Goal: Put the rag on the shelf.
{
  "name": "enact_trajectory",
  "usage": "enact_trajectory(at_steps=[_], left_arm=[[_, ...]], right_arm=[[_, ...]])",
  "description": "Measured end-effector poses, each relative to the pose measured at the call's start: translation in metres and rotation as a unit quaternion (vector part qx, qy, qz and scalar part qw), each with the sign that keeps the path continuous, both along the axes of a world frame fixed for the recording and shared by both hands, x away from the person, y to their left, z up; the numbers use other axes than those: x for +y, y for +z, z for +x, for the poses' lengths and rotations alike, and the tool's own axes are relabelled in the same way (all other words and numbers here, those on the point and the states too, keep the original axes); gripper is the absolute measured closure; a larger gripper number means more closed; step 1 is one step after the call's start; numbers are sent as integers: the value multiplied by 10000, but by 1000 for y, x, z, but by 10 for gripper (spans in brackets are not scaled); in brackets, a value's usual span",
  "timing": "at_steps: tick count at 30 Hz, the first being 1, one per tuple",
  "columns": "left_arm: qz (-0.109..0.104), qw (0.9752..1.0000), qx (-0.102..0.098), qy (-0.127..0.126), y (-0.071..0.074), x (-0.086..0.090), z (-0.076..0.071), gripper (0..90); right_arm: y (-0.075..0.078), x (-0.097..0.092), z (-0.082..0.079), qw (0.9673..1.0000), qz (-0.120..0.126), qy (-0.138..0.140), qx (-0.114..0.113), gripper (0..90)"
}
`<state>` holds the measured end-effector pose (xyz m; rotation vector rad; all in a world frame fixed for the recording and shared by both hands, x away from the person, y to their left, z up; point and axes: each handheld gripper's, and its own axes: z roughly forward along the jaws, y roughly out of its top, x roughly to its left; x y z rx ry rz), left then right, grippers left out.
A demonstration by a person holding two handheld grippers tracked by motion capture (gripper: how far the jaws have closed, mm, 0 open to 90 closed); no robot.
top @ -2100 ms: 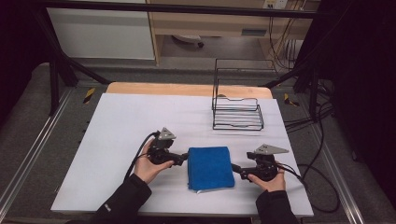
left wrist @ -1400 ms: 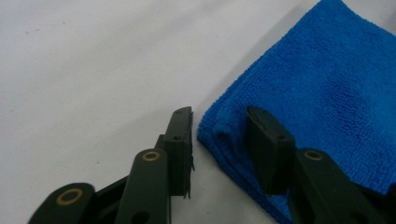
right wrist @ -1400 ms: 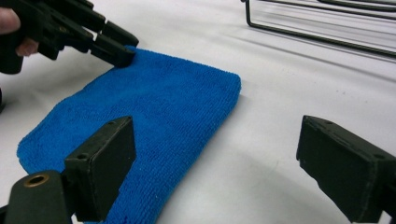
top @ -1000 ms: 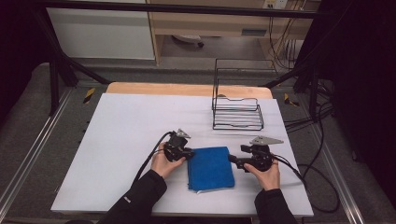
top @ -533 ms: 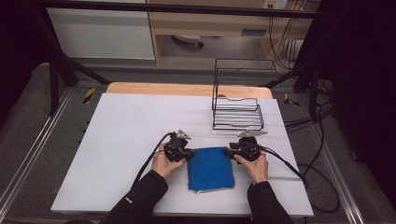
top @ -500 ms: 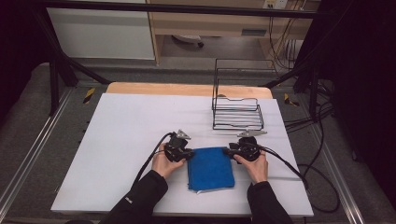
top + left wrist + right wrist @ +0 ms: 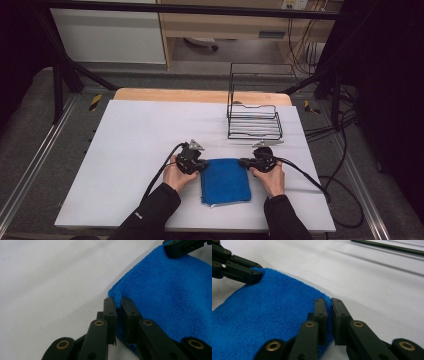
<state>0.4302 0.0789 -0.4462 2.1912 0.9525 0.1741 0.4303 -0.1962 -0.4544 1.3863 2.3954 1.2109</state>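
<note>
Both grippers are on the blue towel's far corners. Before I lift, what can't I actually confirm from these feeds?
- High view: the jaws' grip on the blue towel; the left gripper and right gripper are too small.
- Right gripper view: how much cloth sits between the jaws; they hide it.
- Towel underside and fold layers.
- Wire rack contents: too small.

Cloth between two grippers
The folded cloth [image 7: 225, 181] lies near on the table [image 7: 130, 135], left gripper [image 7: 201, 165] at its far-left corner, right gripper [image 7: 244, 162] at its far-right; wire rack [image 7: 254, 120] stands beyond.

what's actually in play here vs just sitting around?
In play:
- blue towel, flat on the table
- left claw, shut on one far corner
- right claw, shut on the other far corner

Lying about:
- black wire rack, apart from the towel
</note>
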Motion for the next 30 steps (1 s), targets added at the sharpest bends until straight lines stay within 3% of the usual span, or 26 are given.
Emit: enact_trajectory(at_steps=[4,7,17,30], left_arm=[[-196,9997,98,61,1,5,2,839],[-295,9996,7,44,5,6,0,842],[-551,9980,-304,10,21,12,-12,843],[-866,9941,-654,-1,38,13,-29,843]], right_arm=[[2,-1,-1,10000,25,-36,36,860],[5,-2,-4,10000,59,-58,26,860],[26,-6,-20,9984,293,-88,-469,861],[46,-13,-39,9949,520,-104,-859,862]])
